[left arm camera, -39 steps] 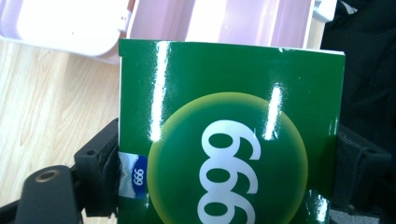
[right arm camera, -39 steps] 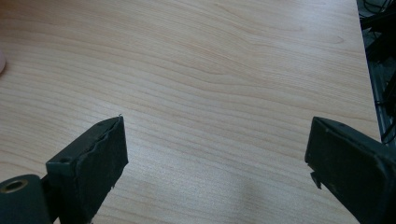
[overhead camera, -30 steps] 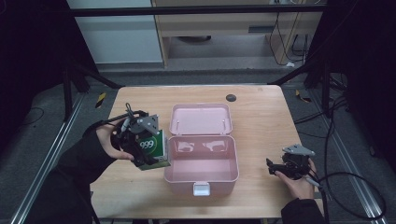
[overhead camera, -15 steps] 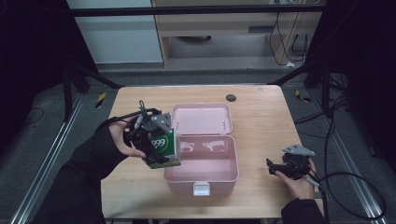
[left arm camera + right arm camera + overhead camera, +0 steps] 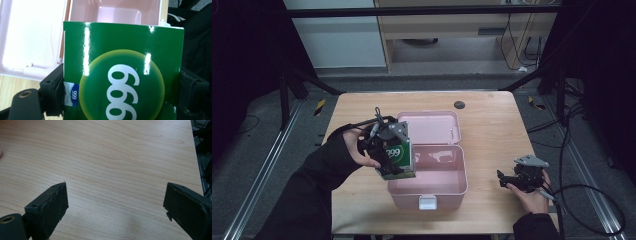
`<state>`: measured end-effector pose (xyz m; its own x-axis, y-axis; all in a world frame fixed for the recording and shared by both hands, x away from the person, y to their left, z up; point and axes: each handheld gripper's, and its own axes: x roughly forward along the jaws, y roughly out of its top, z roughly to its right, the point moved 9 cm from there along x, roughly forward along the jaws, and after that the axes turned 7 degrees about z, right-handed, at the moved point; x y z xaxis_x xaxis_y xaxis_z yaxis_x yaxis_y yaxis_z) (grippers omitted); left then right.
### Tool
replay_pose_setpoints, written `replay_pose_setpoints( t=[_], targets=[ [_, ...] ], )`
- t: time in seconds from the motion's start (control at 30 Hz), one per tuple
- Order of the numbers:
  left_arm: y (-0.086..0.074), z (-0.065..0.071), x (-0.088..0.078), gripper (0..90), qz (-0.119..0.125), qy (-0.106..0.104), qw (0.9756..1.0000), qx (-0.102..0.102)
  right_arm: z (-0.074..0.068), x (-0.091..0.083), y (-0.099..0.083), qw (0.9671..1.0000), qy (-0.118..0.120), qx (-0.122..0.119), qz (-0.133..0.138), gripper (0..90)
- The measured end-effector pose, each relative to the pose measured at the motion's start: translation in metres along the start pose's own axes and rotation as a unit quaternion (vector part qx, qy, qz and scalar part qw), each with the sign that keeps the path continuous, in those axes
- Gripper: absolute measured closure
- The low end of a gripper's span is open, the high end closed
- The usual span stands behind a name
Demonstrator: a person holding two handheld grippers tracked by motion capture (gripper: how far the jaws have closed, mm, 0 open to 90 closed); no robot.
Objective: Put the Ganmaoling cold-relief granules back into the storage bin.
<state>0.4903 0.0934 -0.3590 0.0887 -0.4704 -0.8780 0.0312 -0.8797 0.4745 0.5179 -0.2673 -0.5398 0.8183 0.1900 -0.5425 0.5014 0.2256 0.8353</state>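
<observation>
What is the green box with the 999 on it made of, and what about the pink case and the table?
The green box looks like glossy printed cardboard: bright streaks of light, sharp folded edges. The pink case seems to be smooth moulded plastic, with rounded corners and a white latch. The table looks like pale wood or wood-look laminate, showing grain lines.

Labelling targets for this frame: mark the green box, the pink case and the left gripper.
green box [image 5: 122, 75], left gripper view, printed front face.
pink case [image 5: 439, 192], high view, front wall.
left gripper [image 5: 387, 150], high view, between its jaws, at the box's side.
</observation>
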Motion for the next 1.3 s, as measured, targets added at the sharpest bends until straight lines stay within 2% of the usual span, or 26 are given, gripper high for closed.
replay_pose_setpoints(
  t=[0.57,1.0,1.1,1.3],
  targets=[
    [0.015,0.0,0.025,14.6,0.001,-0.017,0.9998,0.009,-0.001,0.0,0.0,1.0,0.001,-0.003,0.0,6.1],
    [0.012,-0.003,0.048,14.7,-0.025,-0.022,0.9992,0.024,-0.001,0.001,-0.001,1.0,0.002,-0.006,-0.001,6.3],
    [0.011,-0.003,0.054,14.7,-0.023,-0.029,0.9991,0.02,-0.001,0.001,-0.001,1.0,0.002,-0.007,-0.001,6.4],
    [0.001,-0.005,0.065,14.7,-0.035,-0.028,0.9988,0.019,-0.002,0.002,-0.002,1.0,0.003,-0.008,-0.001,6.4]
  ],
)
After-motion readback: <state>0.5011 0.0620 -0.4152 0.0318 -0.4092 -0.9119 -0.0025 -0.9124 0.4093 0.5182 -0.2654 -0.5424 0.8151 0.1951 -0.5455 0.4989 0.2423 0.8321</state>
